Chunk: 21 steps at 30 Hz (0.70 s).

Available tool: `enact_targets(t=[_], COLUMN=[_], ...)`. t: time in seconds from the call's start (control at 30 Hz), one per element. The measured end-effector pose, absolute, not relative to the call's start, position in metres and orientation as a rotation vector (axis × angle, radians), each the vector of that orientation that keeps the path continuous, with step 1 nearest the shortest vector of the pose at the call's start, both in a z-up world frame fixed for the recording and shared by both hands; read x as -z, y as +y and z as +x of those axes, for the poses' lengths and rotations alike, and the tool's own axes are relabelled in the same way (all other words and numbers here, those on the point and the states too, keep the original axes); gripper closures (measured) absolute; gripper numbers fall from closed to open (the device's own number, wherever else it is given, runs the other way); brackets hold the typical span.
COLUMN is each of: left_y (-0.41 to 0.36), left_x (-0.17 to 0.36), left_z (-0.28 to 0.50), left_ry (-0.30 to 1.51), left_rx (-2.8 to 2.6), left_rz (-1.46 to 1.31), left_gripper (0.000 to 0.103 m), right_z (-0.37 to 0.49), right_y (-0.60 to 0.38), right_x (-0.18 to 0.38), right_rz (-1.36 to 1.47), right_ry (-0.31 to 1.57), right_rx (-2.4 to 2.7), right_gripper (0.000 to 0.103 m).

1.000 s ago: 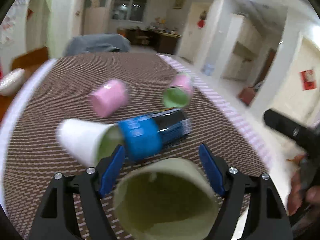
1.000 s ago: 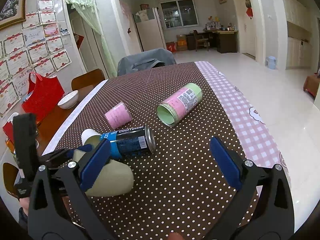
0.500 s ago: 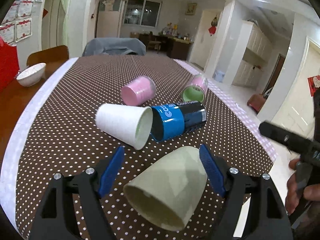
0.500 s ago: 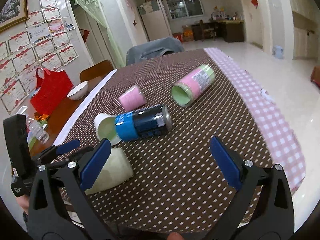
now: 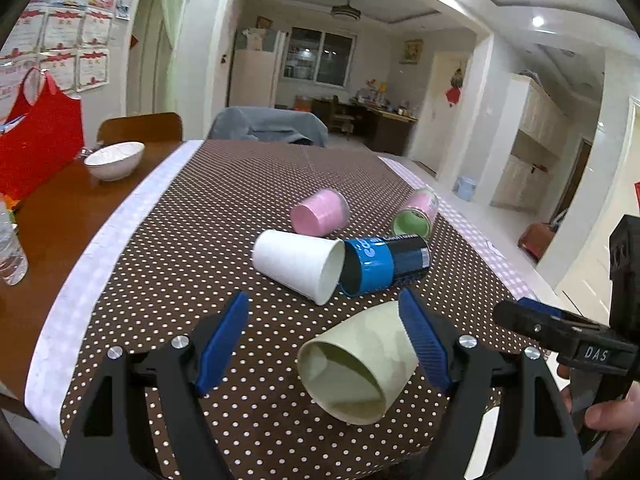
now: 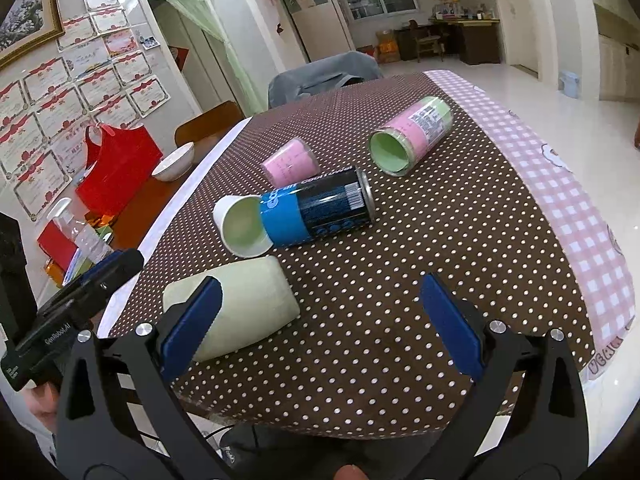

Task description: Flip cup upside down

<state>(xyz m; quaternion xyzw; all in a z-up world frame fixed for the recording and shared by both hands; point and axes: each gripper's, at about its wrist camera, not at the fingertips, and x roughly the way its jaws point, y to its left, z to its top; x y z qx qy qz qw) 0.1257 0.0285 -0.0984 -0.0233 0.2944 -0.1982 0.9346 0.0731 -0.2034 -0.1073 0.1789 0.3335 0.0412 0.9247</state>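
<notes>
the pale green cup [image 5: 356, 368] lies on its side on the dotted worktop [image 5: 168, 280], mouth toward the near edge, just in front of the white cup [image 5: 298, 264] and the blue can [image 5: 384, 264]. the left gripper [image 5: 324, 340] has its fingers spread wide, the cup loose between them beside the right-hand one. the right gripper [image 6: 320, 320] is also spread and empty. judging by this, the flip is not finished: the cup still needs standing mouth-down.
</notes>
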Motion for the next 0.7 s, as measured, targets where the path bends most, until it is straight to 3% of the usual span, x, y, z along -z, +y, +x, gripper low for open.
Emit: enact_targets(t=[0.7], left_y=[0.059], left_x=[0.091], left_z=[0.130], left_ry=[0.579], left_rx=[0.285], left_rz=[-0.002], left_gripper=[0.027], right_z=[0.106], right_y=[-0.183], right_x=[0.102], right_rz=[0.384], right_ry=[0.769], right_rx=[-0.091], right_gripper=[0.006])
